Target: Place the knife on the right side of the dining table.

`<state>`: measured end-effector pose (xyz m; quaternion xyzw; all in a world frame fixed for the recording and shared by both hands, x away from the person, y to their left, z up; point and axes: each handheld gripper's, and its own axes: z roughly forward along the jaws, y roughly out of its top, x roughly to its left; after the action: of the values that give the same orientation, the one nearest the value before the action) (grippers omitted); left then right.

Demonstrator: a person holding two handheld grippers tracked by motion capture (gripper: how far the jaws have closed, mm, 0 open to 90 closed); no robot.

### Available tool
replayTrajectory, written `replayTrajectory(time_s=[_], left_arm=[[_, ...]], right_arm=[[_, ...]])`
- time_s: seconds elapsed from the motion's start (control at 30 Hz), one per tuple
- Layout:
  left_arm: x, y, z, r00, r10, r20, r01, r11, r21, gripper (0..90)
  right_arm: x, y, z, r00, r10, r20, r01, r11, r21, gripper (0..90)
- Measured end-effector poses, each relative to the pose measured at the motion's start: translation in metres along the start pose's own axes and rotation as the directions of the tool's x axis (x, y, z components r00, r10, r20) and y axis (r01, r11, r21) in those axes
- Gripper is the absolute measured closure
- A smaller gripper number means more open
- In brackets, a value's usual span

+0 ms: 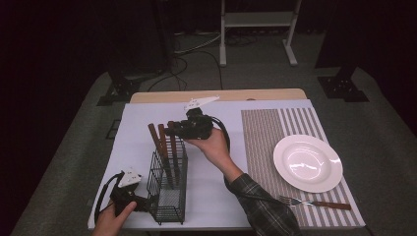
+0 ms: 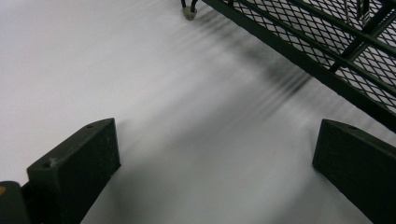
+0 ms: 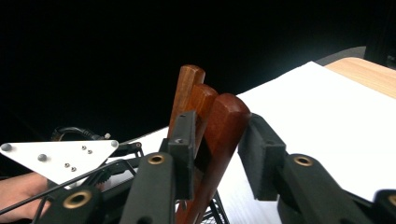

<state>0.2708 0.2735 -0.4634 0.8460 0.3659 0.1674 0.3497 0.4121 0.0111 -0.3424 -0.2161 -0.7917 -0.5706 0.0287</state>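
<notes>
Here the right gripper [image 3: 217, 154] has its two black jaws on either side of the nearest reddish-brown wooden handle [image 3: 223, 135]. The left jaw seems to touch it, but a small gap shows at the right jaw, so I cannot tell if the grip is already firm. This handle stands tilted, with two more wooden handles [image 3: 189, 88] just behind it. In the high view, the right gripper [image 1: 173, 132] comes from the right side to the tops of these handles, which rise out of the far end of a tall black wire-mesh cutlery basket [image 1: 167, 196]. The basket stands on a white sheet [image 1: 211, 196] that covers the table.

The left gripper [image 2: 215, 163] rests low over the white sheet with its jaws wide apart and nothing between them; the basket's mesh wall [image 2: 327, 51] is just beside it. In the high view, the left gripper [image 1: 142, 202] is at the near left corner of the basket.

To the right lies a grey striped placemat [image 1: 265, 137], with a round white plate [image 1: 308, 162] on it and a fork with a wooden handle [image 1: 314, 202] near the table's front edge.
</notes>
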Motion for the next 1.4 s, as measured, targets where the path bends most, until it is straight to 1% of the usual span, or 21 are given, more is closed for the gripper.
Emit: replayTrajectory(time_s=[0.1,0.27,0.4,0.43,0.5,0.53,0.57,0.67,0.73,0.8,0.9,0.97,1.0,1.13,1.4], left_arm=[[0.0,0.0,0.0,1.0,0.0,0.0,0.0,1.0,0.0,0.0],[0.0,0.0,0.0,1.0,0.0,-0.001,0.0,1.0,0.0,0.0],[0.0,0.0,0.0,1.0,0.0,-0.001,0.0,1.0,0.0,0.0],[0.0,0.0,0.0,1.0,0.001,-0.001,-0.001,1.0,0.001,0.0],[0.0,0.0,0.0,1.0,0.001,-0.001,-0.001,1.0,0.001,0.0],[0.0,0.0,0.0,1.0,0.001,-0.001,-0.001,1.0,0.001,0.0],[0.0,0.0,0.0,1.0,-0.001,-0.001,0.001,1.0,-0.001,0.0],[0.0,0.0,0.0,1.0,0.001,-0.001,-0.001,1.0,0.0,0.0],[0.0,0.0,0.0,1.0,0.001,-0.001,-0.001,1.0,0.0,0.0],[0.0,0.0,0.0,1.0,0.001,-0.001,-0.001,1.0,0.0,0.0],[0.0,0.0,0.0,1.0,0.0,-0.001,0.0,1.0,0.0,0.0],[0.0,0.0,0.0,1.0,0.0,-0.001,0.0,1.0,0.001,0.0],[0.0,0.0,0.0,1.0,0.0,-0.001,0.0,1.0,0.001,0.0],[0.0,0.0,0.0,1.0,0.0,-0.001,0.0,1.0,0.001,0.0],[0.0,0.0,0.0,1.0,-0.004,-0.001,0.004,1.0,-0.004,0.0]], right_arm=[[0.0,0.001,0.0,1.0,-0.004,-0.001,0.004,1.0,0.001,70.0],[0.0,0.0,-0.002,0.9997,0.018,-0.016,-0.018,1.0,-0.004,72.9],[0.001,-0.001,-0.004,0.9996,0.016,-0.024,-0.016,1.0,-0.011,73.5],[0.003,-0.001,-0.005,0.9993,0.015,-0.035,-0.016,1.0,-0.017,74.5],[0.004,-0.001,-0.006,0.9989,0.017,-0.043,-0.018,1.0,-0.019,75.0],[0.007,-0.001,-0.008,0.9981,0.012,-0.061,-0.013,1.0,-0.026,76.2],[0.007,-0.001,-0.008,0.9981,0.012,-0.061,-0.013,1.0,-0.026,76.2],[0.011,-0.001,-0.01,0.9959,0.013,-0.089,-0.016,0.999,-0.035,78.0],[0.015,-0.002,-0.014,0.9923,0.016,-0.123,-0.023,0.998,-0.056,79.7],[0.015,-0.001,-0.015,0.9915,0.018,-0.129,-0.026,0.998,-0.058,79.8],[0.019,0.0,-0.018,0.9923,-0.001,-0.124,-0.008,0.998,-0.068,80.1],[0.019,0.001,-0.02,0.9923,-0.003,-0.124,-0.006,0.997,-0.073,80.1],[0.02,0.002,-0.022,0.9924,-0.008,-0.123,-0.003,0.996,-0.085,80.1],[0.02,0.005,-0.025,0.9925,-0.008,-0.122,-0.004,0.996,-0.094,80.1],[0.026,0.019,-0.037,0.9929,-0.028,-0.116,0.012,0.991,-0.133,80.1]])
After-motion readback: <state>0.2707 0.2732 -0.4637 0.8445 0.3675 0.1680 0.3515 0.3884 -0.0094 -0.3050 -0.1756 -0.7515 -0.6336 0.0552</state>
